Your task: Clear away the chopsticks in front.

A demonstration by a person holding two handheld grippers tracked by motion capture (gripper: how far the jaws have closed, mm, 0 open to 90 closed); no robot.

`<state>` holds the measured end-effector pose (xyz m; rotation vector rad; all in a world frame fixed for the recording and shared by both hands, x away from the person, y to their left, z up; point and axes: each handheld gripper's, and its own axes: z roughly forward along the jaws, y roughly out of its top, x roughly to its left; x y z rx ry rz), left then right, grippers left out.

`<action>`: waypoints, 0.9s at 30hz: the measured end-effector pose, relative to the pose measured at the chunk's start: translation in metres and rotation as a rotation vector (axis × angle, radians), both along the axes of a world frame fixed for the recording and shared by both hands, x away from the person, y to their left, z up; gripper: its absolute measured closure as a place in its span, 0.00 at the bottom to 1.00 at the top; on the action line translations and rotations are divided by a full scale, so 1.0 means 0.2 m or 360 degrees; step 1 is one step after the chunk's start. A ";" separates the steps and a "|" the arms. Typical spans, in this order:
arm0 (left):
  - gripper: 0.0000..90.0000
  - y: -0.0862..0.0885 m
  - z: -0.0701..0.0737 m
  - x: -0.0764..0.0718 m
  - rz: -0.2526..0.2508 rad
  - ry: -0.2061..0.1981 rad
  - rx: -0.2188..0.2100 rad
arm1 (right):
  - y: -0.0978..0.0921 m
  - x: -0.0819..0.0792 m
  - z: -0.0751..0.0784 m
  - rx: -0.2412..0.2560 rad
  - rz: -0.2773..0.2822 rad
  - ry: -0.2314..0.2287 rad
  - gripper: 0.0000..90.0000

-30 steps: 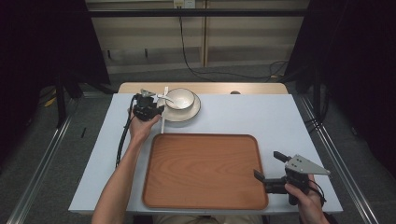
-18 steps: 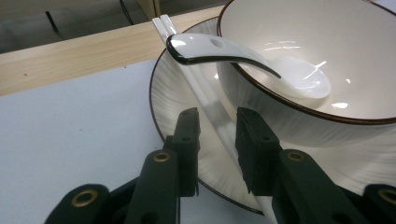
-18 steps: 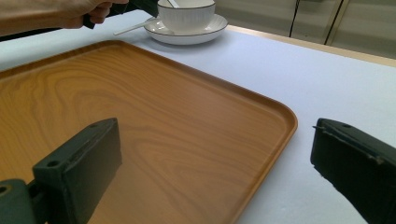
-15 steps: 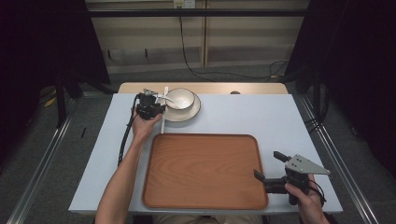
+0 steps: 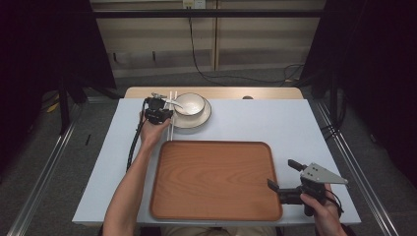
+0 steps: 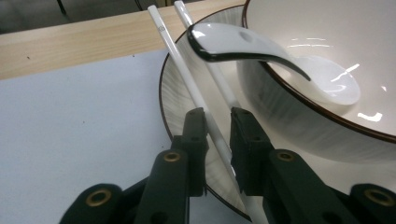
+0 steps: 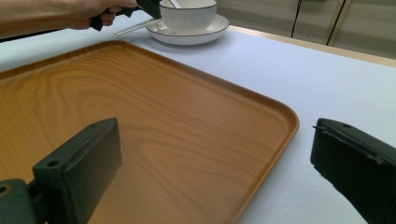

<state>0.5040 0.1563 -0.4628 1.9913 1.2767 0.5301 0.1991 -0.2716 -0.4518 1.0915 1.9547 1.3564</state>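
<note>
On pale blue table (image 5: 255, 123), wooden tray (image 5: 214, 179), left gripper (image 6: 217, 122) nearly closed around 2 chopsticks (image 6: 187, 74), right gripper (image 7: 210, 163) wide open, dark curtains behind.

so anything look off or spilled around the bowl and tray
Nothing spilled or broken. The one untidy spot: the white chopsticks lie across the plate's rim rather than flat on the table, and the left gripper straddles one of them. The bowl sits upright and the tray lies bare.

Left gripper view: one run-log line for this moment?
left gripper: jaws astride one chopstick, gap visible | spoon: in bowl on plate | right gripper: open at tray corner
</note>
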 end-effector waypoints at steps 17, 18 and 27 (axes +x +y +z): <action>0.91 -0.04 0.00 0.06 0.0120 0.0056 -0.0010 | -0.02 0.00 0.00 0.0008 -0.0008 0.0012 0.02; 0.92 -0.03 0.00 0.07 0.0113 0.0064 -0.0021 | -0.02 0.00 0.00 0.0009 -0.0007 0.0012 0.02; 0.95 -0.06 0.01 0.07 0.0174 0.0092 -0.0007 | -0.02 0.01 -0.01 0.0016 -0.0002 0.0031 0.02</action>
